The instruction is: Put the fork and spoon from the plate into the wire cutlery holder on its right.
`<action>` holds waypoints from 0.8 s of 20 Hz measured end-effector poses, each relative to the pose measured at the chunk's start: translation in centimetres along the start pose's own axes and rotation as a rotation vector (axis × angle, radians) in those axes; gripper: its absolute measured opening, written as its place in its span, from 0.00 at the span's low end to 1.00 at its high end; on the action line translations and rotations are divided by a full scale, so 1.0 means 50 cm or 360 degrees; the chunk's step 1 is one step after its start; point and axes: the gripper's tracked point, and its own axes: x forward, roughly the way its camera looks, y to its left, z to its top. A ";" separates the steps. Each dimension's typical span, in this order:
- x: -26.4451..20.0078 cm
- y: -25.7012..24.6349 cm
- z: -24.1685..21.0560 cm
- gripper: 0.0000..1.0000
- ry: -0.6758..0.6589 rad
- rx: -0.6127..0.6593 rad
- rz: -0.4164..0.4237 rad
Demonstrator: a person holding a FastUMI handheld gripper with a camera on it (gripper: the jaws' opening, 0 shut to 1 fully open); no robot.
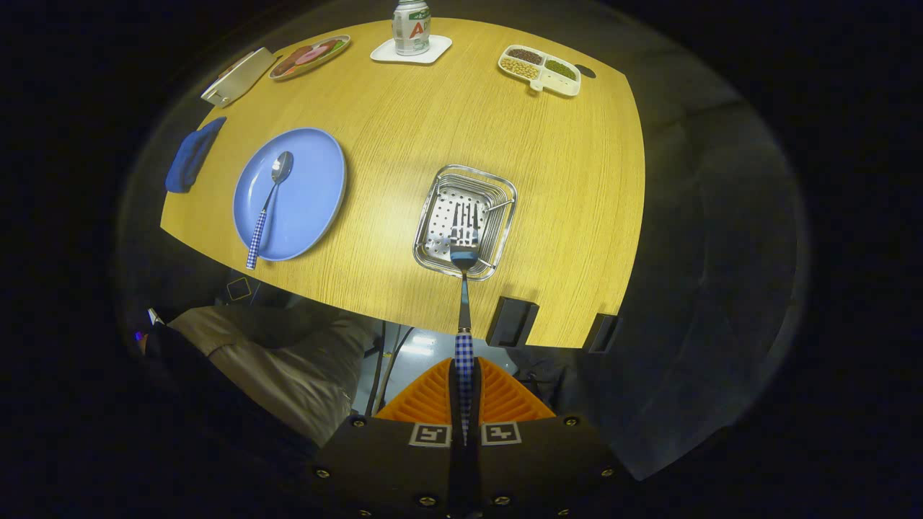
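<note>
Gripper view: gripper [465, 378] clamped fork [464, 288] by handle above holder [466, 222], not yet released; spoon [267, 205] remained on plate [310, 194].

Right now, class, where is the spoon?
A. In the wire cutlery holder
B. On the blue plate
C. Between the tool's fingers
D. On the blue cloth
B: the spoon lies on the blue plate, while the tool is shut on the fork, held over the wire cutlery holder.

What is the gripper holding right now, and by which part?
The gripper is shut on the fork, clamping its checked handle; the tines point ahead over the wire cutlery holder.
</note>
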 end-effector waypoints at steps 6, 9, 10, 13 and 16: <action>0.020 -0.007 0.018 0.01 0.0066 0.0035 0.0053; 0.032 -0.002 0.027 0.01 0.0119 0.0039 0.0097; 0.034 -0.003 0.030 0.01 0.0135 0.0032 0.0105; 0.044 -0.006 0.042 0.01 0.0193 0.0027 0.0123; 0.057 -0.026 0.061 0.01 0.0236 0.0012 0.0072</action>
